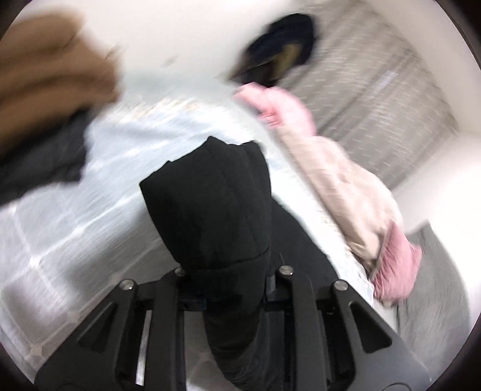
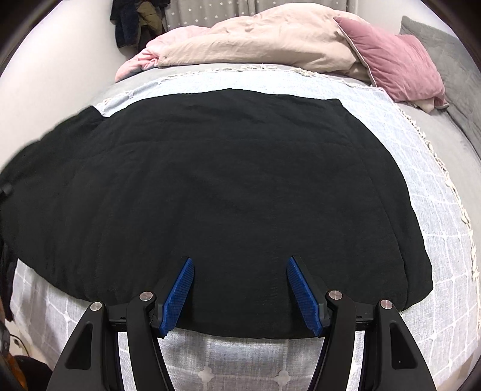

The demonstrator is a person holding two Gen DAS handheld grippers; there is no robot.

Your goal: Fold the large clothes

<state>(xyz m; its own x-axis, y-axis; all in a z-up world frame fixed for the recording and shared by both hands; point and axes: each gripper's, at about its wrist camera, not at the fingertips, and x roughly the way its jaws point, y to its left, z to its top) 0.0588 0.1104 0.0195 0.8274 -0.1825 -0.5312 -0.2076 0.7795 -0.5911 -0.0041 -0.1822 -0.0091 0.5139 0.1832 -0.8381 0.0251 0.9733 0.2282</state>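
A large black garment (image 2: 225, 180) lies spread flat on the bed's pale checked bedspread (image 2: 436, 240). My right gripper (image 2: 240, 270) hovers over its near hem, jaws wide apart, blue pads (image 2: 179, 294) bare and nothing pinched between them. In the blurred left wrist view a fold of the black garment (image 1: 210, 204) rises out of my left gripper (image 1: 231, 279) and drapes forward over its fingers, hiding the tips. The jaws stand close together around the cloth, which hangs lifted above the bedspread (image 1: 90, 210).
A beige duvet (image 2: 255, 39) and a pink pillow (image 2: 396, 60) are heaped at the far side of the bed, with a grey pillow (image 2: 445, 54) at the right. Dark clothes (image 2: 132, 21) hang on the wall. A brown garment (image 1: 54, 69) shows at the upper left of the left wrist view.
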